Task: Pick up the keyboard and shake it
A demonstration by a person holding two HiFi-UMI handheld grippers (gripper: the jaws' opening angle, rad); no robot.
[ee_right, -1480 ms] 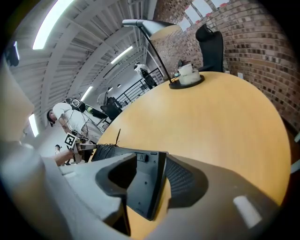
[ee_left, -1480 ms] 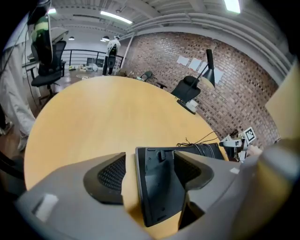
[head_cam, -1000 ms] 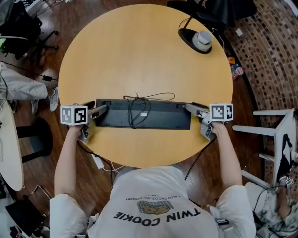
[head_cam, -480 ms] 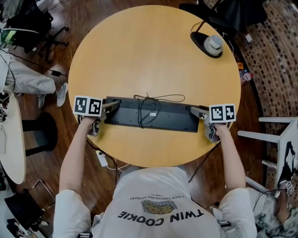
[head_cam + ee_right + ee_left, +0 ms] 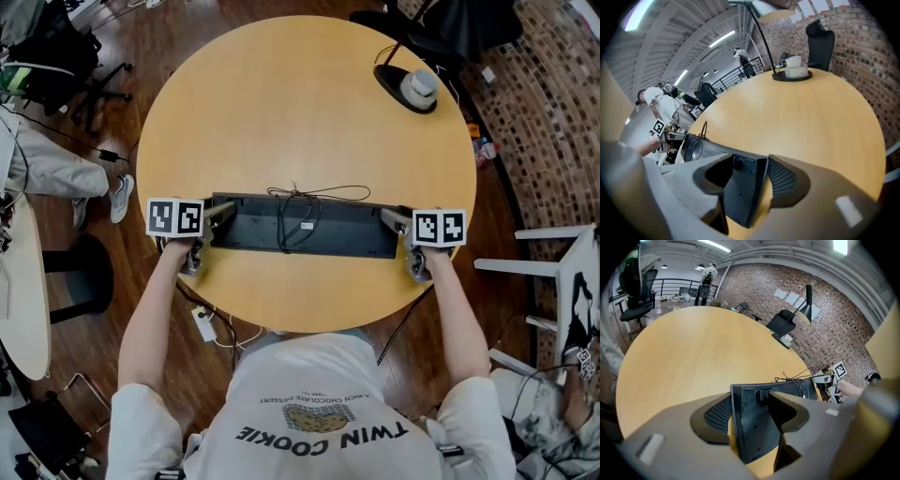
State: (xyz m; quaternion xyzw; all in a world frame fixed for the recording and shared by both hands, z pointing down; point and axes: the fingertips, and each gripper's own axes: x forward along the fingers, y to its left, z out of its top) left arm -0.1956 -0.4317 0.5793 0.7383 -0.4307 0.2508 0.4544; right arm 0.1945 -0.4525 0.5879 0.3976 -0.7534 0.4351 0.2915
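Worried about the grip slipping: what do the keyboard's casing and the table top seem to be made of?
The keyboard: matte black moulded plastic, going by its screw holes and recesses. The table: smooth, light wood-look top with faint sheen, likely laminate or veneer; cannot tell which.

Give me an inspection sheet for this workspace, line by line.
Surface: round wooden table, smooth top.
Job's things: black keyboard, underside showing, near the front edge.
Clutter: black lamp base with a white object on it, far right.
Tools: left tool and right tool each straddle a keyboard end, jaws closing, not yet clamped.
Cables: keyboard's cable wound round its middle; white power strip on the floor below.
Surroundings: wood floor; seated person's leg at left; white chair at right.
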